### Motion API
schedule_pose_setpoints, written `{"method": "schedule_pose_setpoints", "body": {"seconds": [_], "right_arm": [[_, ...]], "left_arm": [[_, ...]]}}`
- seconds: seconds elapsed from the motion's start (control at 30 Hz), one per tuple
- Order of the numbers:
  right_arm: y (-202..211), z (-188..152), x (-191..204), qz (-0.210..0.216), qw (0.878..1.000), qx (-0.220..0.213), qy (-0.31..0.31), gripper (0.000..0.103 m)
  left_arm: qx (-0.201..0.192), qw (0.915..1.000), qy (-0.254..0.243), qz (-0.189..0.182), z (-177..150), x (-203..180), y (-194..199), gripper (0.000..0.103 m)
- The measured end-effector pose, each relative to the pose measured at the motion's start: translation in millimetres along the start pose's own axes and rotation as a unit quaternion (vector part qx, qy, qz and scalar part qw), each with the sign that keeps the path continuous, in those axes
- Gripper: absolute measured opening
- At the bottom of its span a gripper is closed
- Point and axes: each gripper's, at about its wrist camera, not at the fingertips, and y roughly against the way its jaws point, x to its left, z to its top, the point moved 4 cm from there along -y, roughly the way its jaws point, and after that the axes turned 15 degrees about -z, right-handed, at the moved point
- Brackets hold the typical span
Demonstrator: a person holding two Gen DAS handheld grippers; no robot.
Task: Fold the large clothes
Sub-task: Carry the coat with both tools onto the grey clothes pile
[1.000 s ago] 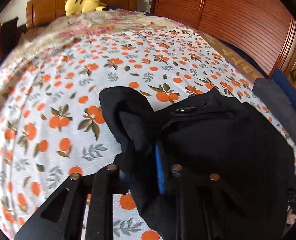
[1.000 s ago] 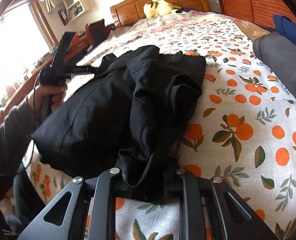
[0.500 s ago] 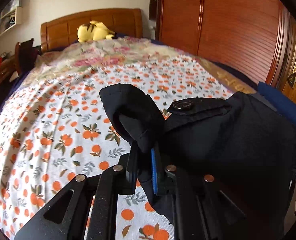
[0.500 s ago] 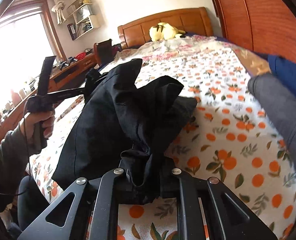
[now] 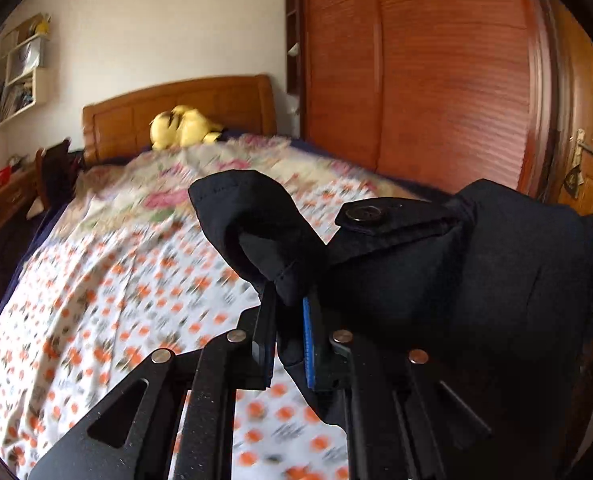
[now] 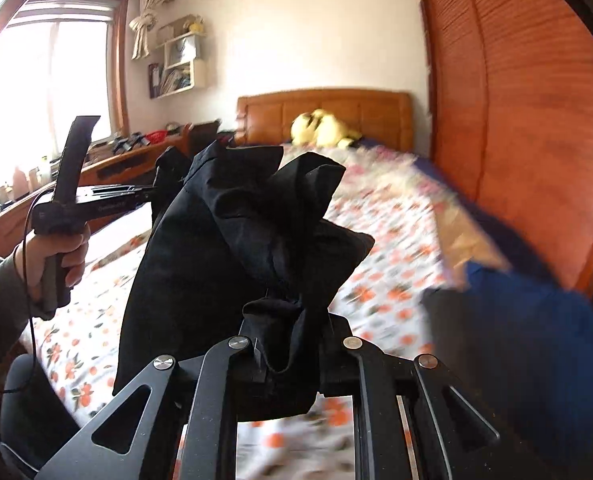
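We hold a black garment point(image 5: 476, 280) up off the bed point(image 5: 96, 280) with both tongs. The left tongs point(image 5: 288, 332) are clamped on a bunched edge of the cloth: the fabric runs down between the black finger and the blue-padded finger point(image 5: 308, 344), and a rolled fold sticks up just above them. Beside that fold, a flap with a round metal snap point(image 5: 363, 213) lies flat on the garment, and the bulk of the cloth hangs to the right of our left tongs.

The right tongs point(image 6: 288, 344) are likewise closed on a gathered wad of the same garment point(image 6: 224, 264), which rises in peaks above the fingers and drapes down to the left, clear of the bed. In the right wrist view we also see our left hand point(image 6: 52, 260) gripping the handle of its tool, with the far end of the garment at its tip.

Below lies the bedspread, white with orange fruit, blurred in both views. A yellow plush toy point(image 5: 182, 126) sits by the wooden headboard point(image 5: 176, 108). A wooden wardrobe point(image 5: 436, 80) stands along the right side of the bed. A blue cloth point(image 6: 536, 340) and a grey one lie at the bed's right edge, near our right tongs.
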Motion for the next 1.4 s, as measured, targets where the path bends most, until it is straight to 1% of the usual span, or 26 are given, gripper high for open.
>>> {"method": "schedule_pose_setpoints", "body": {"seconds": [0.13,0.2,0.33,0.37,0.47,0.53,0.63,0.7,0.8,0.83,0.93,0.97,1.0,1.03,1.07,1.1,1.13,1.17,1.2,1.23,1.27,1.33,1.4], "right_arm": [[31.3,19.9,-61.3,-0.047,0.999,-0.023,-0.006,0.014],[47.5,26.2,-88.8,-0.071,0.997,-0.032,-0.005,0.014],[80.4,28.8,-146.6,-0.118,0.992,-0.045,-0.016,0.014],[86.6,27.5,-157.2,-0.127,0.991,-0.046,-0.021,0.014],[105.6,15.9,-195.3,-0.156,0.986,-0.042,-0.039,0.014],[114.6,5.9,-216.0,-0.172,0.983,-0.032,-0.059,0.014],[121.7,-11.9,-237.4,-0.192,0.978,-0.007,-0.082,0.014],[124.0,-26.7,-243.4,-0.206,0.975,0.015,-0.084,0.014],[118.4,-45.8,-249.8,-0.217,0.971,0.047,-0.085,0.015],[117.7,-51.1,-250.8,-0.222,0.970,0.053,-0.085,0.015],[118.1,-56.8,-253.7,-0.233,0.966,0.059,-0.092,0.017],[118.3,-53.2,-252.3,-0.234,0.966,0.059,-0.093,0.019],[119.1,-52.8,-251.7,-0.236,0.965,0.060,-0.096,0.024],[119.6,-51.2,-250.4,-0.242,0.963,0.062,-0.097,0.028],[118.4,-49.7,-252.9,-0.255,0.960,0.062,-0.096,0.035],[124.6,-45.9,-253.2,-0.273,0.956,0.058,-0.094,0.043],[132.7,-40.4,-252.9,-0.287,0.952,0.050,-0.092,0.046],[135.7,-38.3,-251.6,-0.297,0.949,0.042,-0.094,0.053],[138.8,-34.1,-247.1,-0.302,0.948,0.036,-0.096,0.054],[143.4,-29.7,-243.0,-0.304,0.947,0.030,-0.096,0.054],[146.5,-21.6,-239.5,-0.307,0.947,0.024,-0.092,0.054],[153.2,-7.4,-227.2,-0.306,0.949,0.012,-0.080,0.054],[149.9,1.3,-210.7,-0.288,0.955,0.007,-0.070,0.054]], "left_arm": [[-0.031,0.9990,-0.008,-0.030,41.9,-52.9,-22.7,0.012],[-0.038,0.9983,-0.012,-0.043,59.1,-80.1,-37.3,0.012],[-0.038,0.9960,-0.035,-0.073,90.5,-144.8,-71.9,0.012],[-0.038,0.9955,-0.039,-0.078,95.1,-156.0,-77.4,0.012],[-0.034,0.9928,-0.055,-0.101,107.6,-199.4,-100.5,0.012],[-0.034,0.9905,-0.059,-0.119,108.7,-227.4,-115.0,0.012],[-0.028,0.9882,-0.076,-0.130,98.8,-262.0,-139.4,0.012],[-0.018,0.9880,-0.084,-0.129,90.1,-270.1,-155.1,0.012],[0.011,0.9873,-0.079,-0.137,77.4,-276.5,-178.1,0.013],[0.022,0.9869,-0.081,-0.138,71.7,-277.2,-184.7,0.013],[0.025,0.9875,-0.096,-0.122,67.2,-281.4,-187.1,0.013],[0.026,0.9875,-0.097,-0.122,67.3,-282.0,-186.7,0.017],[0.029,0.9870,-0.096,-0.126,67.4,-283.0,-186.3,0.020],[0.029,0.9855,-0.092,-0.140,67.8,-280.9,-181.2,0.031],[0.026,0.9843,-0.091,-0.149,67.0,-288.5,-179.6,0.043],[0.021,0.9832,-0.091,-0.157,67.3,-293.1,-176.1,0.044],[0.015,0.9825,-0.099,-0.157,67.2,-295.1,-168.5,0.047],[0.014,0.9818,-0.105,-0.157,66.2,-298.5,-166.8,0.057],[0.012,0.9801,-0.113,-0.163,64.7,-300.6,-161.3,0.065],[0.010,0.9779,-0.119,-0.171,62.4,-302.0,-152.8,0.084],[0.006,0.9767,-0.122,-0.176,60.4,-301.9,-150.9,0.088],[-0.001,0.9738,-0.132,-0.185,54.1,-304.3,-135.3,0.088],[-0.007,0.9727,-0.136,-0.188,47.9,-303.7,-123.7,0.088]]}}
